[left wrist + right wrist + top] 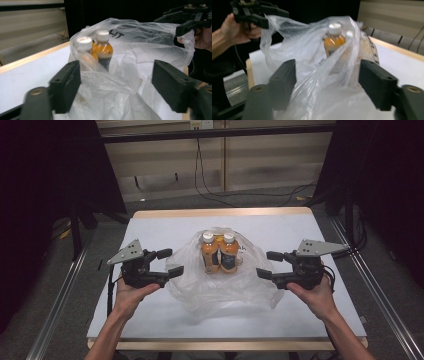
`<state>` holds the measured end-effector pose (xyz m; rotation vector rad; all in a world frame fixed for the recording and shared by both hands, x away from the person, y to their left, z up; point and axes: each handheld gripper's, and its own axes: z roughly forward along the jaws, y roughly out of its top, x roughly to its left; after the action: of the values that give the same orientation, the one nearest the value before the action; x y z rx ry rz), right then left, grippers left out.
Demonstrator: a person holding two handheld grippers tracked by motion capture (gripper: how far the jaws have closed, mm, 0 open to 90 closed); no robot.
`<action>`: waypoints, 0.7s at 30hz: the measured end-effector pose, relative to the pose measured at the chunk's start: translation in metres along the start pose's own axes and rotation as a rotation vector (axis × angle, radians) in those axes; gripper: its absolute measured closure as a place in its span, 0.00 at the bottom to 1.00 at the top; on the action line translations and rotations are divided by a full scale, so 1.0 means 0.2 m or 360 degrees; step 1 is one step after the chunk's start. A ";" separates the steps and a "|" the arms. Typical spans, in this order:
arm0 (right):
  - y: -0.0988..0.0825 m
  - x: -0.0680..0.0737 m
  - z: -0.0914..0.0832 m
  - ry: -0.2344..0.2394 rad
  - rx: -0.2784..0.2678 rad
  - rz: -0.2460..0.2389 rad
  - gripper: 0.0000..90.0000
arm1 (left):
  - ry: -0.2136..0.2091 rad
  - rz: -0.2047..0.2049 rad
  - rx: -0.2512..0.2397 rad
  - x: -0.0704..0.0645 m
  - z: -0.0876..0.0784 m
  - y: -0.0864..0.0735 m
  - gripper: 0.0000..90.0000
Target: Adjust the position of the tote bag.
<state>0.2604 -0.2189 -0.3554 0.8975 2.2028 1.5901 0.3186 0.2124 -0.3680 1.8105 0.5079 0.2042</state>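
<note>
Reaching in from the near edge, two hands hold a claw each over the white table (150, 320). The left claw (170, 262) has its jaws apart, just beside the left edge of a clear plastic bag (225, 290); the right claw (270, 265), jaws also apart, sits just beside the bag's right edge. Farther in, at the table's middle, two orange juice bottles (219, 252) with white caps stand upright, side by side and touching, on the crumpled bag.
</note>
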 end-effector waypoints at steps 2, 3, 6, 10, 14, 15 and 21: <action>-0.03 -0.01 0.00 -0.0005 0.0031 0.0009 0.45 | -0.0013 0.0004 0.0034 0.01 0.01 -0.03 0.38; -0.04 -0.01 0.01 -0.0013 0.0044 0.0011 0.52 | -0.0031 0.0002 0.0047 0.01 0.02 -0.04 0.47; -0.07 -0.03 0.02 -0.0014 0.0075 0.0022 0.78 | -0.0051 0.0005 0.0066 0.03 0.03 -0.07 0.72; -0.07 -0.06 0.03 -0.0003 0.0077 0.0033 0.94 | -0.0039 -0.0002 0.0100 0.05 0.02 -0.08 0.89; -0.04 -0.10 0.05 -0.0031 0.0054 0.0030 0.98 | -0.0035 -0.0002 0.0119 0.08 0.02 -0.09 0.99; -0.03 -0.12 0.05 -0.0021 0.0039 0.0039 0.98 | -0.0020 -0.0006 0.0121 0.09 0.02 -0.08 0.99; 0.04 -0.22 0.08 -0.0062 -0.0050 0.0050 0.99 | 0.0037 0.0016 0.0104 0.15 0.02 -0.03 1.00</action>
<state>0.3066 -0.2326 -0.3596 0.9508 2.1414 1.6030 0.3454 0.2232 -0.3777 1.8764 0.5273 0.2178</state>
